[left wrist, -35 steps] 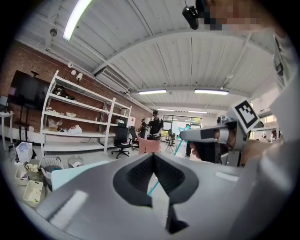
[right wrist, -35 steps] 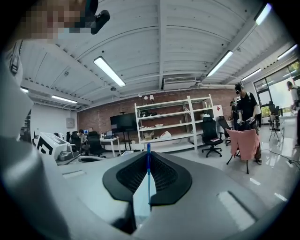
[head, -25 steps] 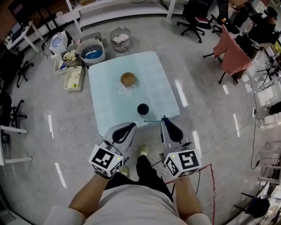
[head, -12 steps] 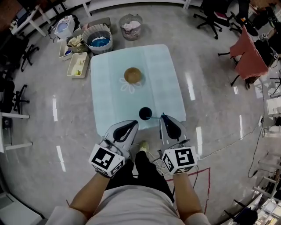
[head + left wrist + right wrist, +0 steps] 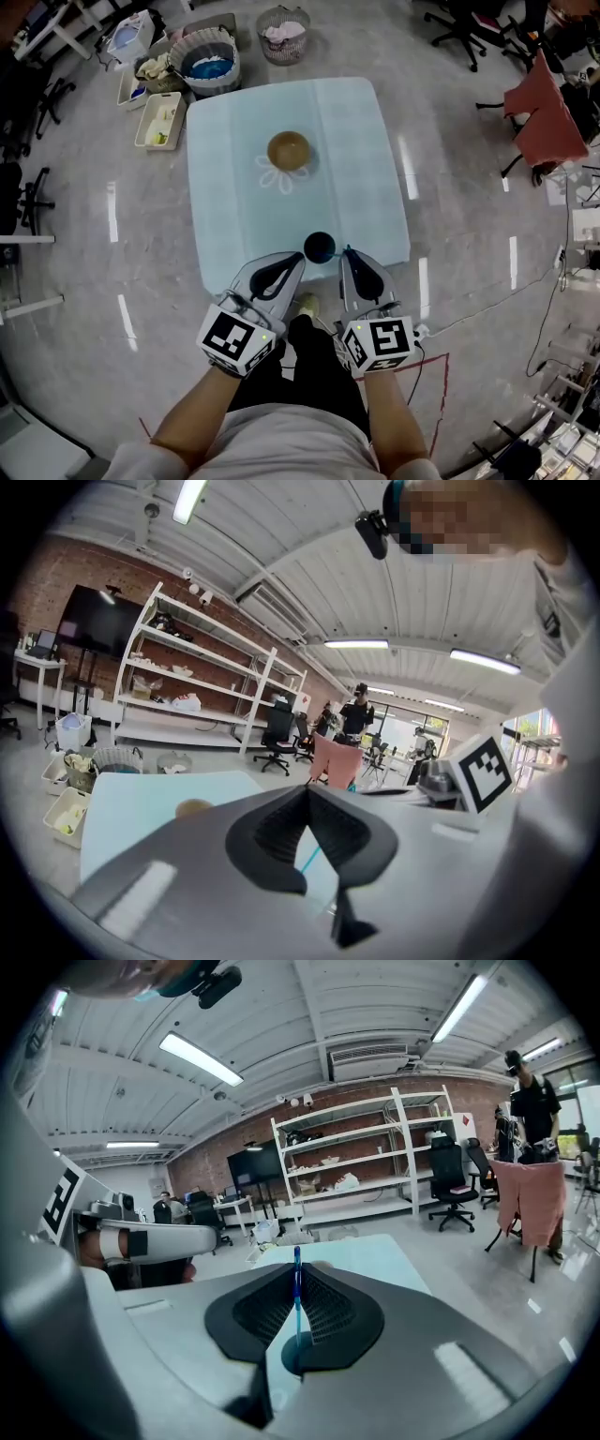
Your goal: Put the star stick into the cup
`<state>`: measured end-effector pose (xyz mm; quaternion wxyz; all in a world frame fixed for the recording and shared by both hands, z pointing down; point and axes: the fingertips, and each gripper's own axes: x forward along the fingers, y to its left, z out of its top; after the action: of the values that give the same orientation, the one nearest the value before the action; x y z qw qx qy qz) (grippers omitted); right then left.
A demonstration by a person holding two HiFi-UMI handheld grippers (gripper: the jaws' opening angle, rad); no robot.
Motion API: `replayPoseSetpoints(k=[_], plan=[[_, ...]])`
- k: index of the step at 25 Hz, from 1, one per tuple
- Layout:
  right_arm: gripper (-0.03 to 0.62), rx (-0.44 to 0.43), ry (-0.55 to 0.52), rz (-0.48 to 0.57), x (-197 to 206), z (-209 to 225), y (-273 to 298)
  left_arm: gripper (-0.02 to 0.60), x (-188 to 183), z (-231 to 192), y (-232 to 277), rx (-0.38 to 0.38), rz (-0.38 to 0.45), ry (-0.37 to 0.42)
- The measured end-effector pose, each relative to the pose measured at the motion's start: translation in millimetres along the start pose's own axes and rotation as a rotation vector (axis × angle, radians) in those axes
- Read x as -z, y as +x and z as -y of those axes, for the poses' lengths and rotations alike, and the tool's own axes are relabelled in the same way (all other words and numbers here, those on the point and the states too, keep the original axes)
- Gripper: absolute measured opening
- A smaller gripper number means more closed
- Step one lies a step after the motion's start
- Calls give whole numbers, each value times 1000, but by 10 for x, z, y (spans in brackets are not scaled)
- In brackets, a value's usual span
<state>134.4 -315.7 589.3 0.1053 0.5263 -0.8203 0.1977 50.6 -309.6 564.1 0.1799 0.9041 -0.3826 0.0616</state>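
Both pairs of tongs are sitting closer to the cup (image 5: 319, 247) than a second ago, and the stick's free end is now reaching the cup's rim rather than lying short of it. The right tongs (image 5: 349, 251) are just right of the cup and are clamping the thin blue star stick (image 5: 297, 1288) between their pads. In the right gripper view the stick is standing straight up along the closed jaws, with the dark mouth of the cup showing below it. Whether the stick's end is inside the cup is not clear. The left tongs (image 5: 294, 259) are hovering just beside the cup on its near left, with their jaws pressed together at the tips and holding nothing. The cup is standing near the front edge of the pale blue worktop (image 5: 234, 187). Well beyond the cup, toward the middle of the worktop, a brown bowl (image 5: 288, 150) is resting on a white flower outline (image 5: 272, 184).
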Motion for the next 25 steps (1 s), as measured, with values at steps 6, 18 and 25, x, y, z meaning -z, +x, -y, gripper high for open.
replayPoseSetpoints(k=[6,18,25], plan=[[29,19,29,-8,267,63,179,6,203,-106,55,2,-19,-24],[34,38,29,-61,530,117,279,6,345,-138,102,27,-36,-27],[72,126,-27,-66,408,300,160,6,290,-38,105,40,-49,-23]])
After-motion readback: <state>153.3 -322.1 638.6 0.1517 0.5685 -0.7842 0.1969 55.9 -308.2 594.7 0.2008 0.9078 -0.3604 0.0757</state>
